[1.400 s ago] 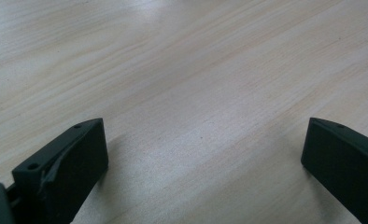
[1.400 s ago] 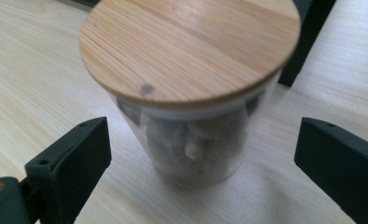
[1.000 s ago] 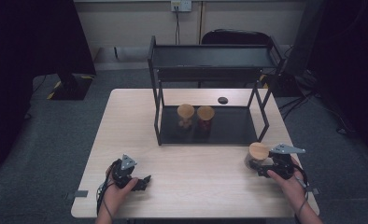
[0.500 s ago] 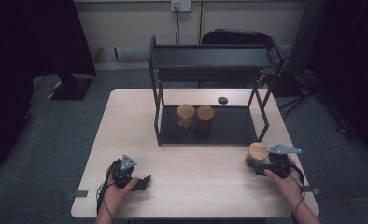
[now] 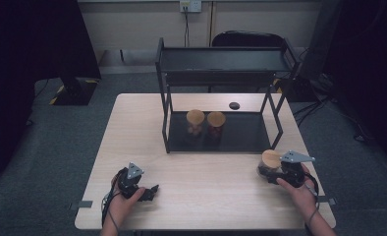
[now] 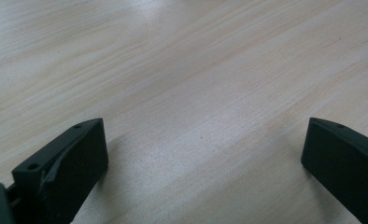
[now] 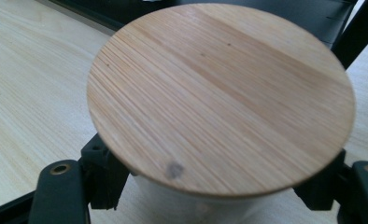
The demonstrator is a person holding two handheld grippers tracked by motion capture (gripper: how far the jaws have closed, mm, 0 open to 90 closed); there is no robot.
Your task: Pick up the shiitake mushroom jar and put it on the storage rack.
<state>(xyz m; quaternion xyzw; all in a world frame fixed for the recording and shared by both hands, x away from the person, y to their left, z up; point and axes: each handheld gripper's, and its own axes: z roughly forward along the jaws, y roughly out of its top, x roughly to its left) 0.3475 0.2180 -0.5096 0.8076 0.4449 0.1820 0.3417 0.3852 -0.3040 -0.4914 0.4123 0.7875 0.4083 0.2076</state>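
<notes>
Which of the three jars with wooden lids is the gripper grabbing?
The jar outside the rack, at the table's right front. The right gripper clamps it; the other two stand inside the rack.

Jar (image 5: 269,165): round wooden lid, closed, clear body. Upright on table (image 5: 132,128), at rack's (image 5: 221,61) 5 o'clock.

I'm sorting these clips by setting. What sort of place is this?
Probably a lab or office test room, not a home: a bare wooden table on grey carpet, a black two-tier rack with lidded jars, a wall socket and an office chair behind.
</notes>
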